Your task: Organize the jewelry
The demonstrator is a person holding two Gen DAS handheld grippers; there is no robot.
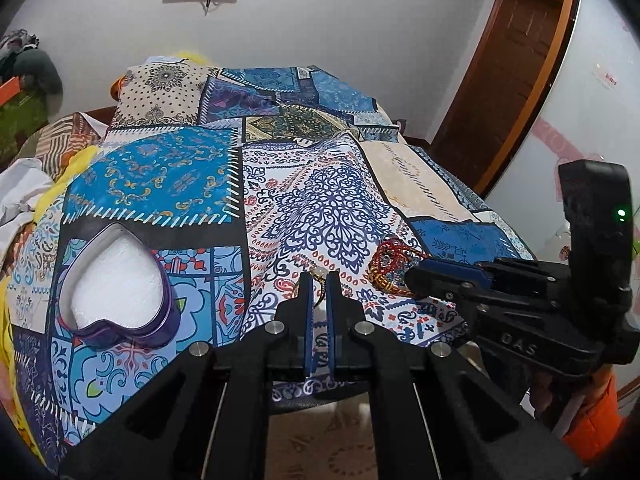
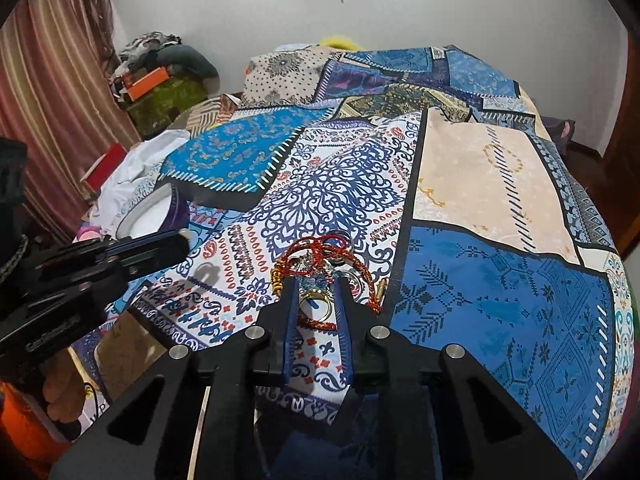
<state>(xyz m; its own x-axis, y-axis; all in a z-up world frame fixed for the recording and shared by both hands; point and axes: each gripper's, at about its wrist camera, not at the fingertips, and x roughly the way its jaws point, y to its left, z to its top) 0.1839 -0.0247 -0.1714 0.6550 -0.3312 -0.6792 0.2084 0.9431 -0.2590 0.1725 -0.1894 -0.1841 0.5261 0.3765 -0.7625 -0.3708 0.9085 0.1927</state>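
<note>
Where the jewelry pile (image 2: 332, 268) lies on the patchwork quilt (image 2: 500, 300), the right gripper (image 2: 318, 284) straddles it, partly open, gripping nothing. Left gripper (image 1: 319, 280) pinches a gold ring (image 1: 320, 278); heart tin (image 1: 116, 276) to its left; white wall (image 1: 340, 20) beyond.

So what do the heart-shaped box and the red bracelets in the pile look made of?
Heart-shaped box: probably thin tin, judging by its glossy purple wall and pale metal rim; the white lining looks like foam or wadding. Red bracelets: apparently twisted cord or thread with a metallic glint, though wire is possible.
</note>
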